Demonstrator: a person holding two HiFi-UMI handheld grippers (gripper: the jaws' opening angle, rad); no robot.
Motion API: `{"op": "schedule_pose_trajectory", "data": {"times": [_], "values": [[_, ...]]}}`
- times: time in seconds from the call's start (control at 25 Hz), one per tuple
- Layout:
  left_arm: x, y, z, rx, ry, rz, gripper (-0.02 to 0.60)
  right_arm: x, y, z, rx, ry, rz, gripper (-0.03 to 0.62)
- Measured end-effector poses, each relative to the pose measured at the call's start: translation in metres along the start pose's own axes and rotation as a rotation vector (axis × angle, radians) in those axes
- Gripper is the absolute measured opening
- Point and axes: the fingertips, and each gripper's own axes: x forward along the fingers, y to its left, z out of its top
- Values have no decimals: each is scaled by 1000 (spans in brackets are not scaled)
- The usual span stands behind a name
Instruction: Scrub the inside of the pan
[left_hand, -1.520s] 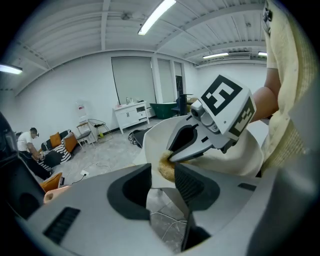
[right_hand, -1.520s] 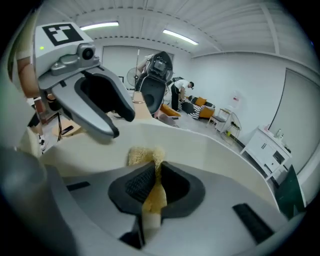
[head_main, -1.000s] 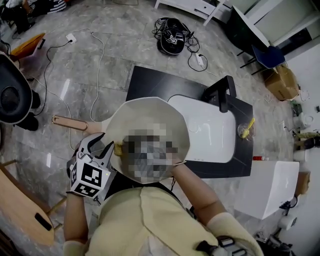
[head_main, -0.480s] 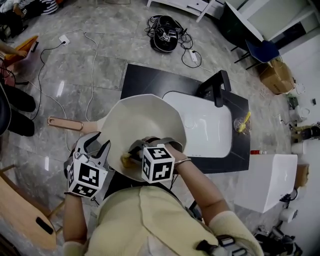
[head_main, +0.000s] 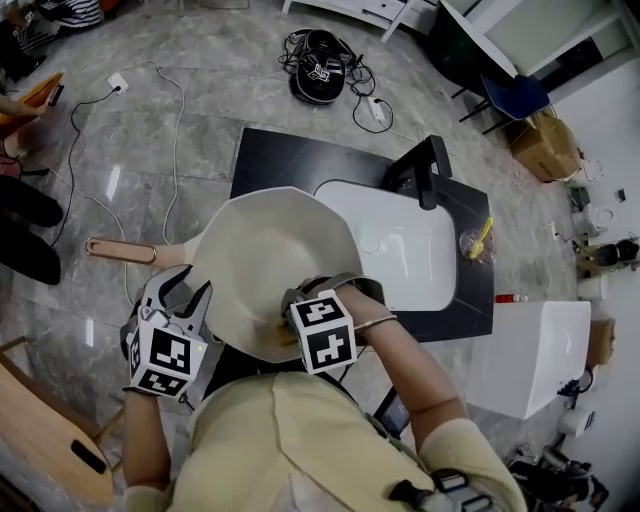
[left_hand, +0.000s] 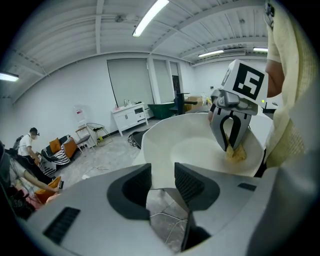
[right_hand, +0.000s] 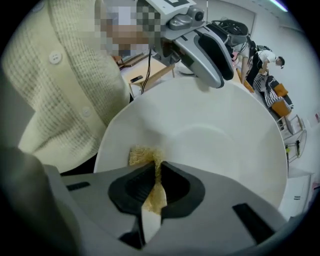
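Over the dark surface (head_main: 285, 165), the stiff, likely slippery pan (head_main: 270, 250) is clamped at its 8 o'clock rim by the left tool (left_hand: 162, 186). A soft scouring pad (right_hand: 142, 154) is pinched by the right tool (right_hand: 156, 175).

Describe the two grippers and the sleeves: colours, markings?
The left gripper and right gripper have light grey bodies with dark ribbed pads inside the jaws. Each carries a white cube with black square markers. The sleeves are cream knit.

One pan (head_main: 265, 250), one yellow scrubbing pad (right_hand: 142, 155), one sink (head_main: 410, 260), one tap (head_main: 425, 165), and two grippers: left gripper (head_main: 187, 290) and right gripper (right_hand: 156, 167).
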Motion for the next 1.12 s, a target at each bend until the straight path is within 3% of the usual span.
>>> {"op": "schedule_pose_trajectory", "data": {"times": [0.48, 0.76, 0.92, 1.12], "values": [[2, -1, -1, 4, -1, 14, 149, -5, -27, -63, -14, 328, -160, 44], [1, -1, -1, 2, -6, 22, 149, -18, -73, -88, -21, 445, -417, 44], [1, -1, -1, 2, -8, 22, 149, -29, -100, -90, -25, 454, -566, 44], [3, -1, -1, 11, -7, 20, 149, -38, -123, -89, -30, 435, -681, 44]]}}
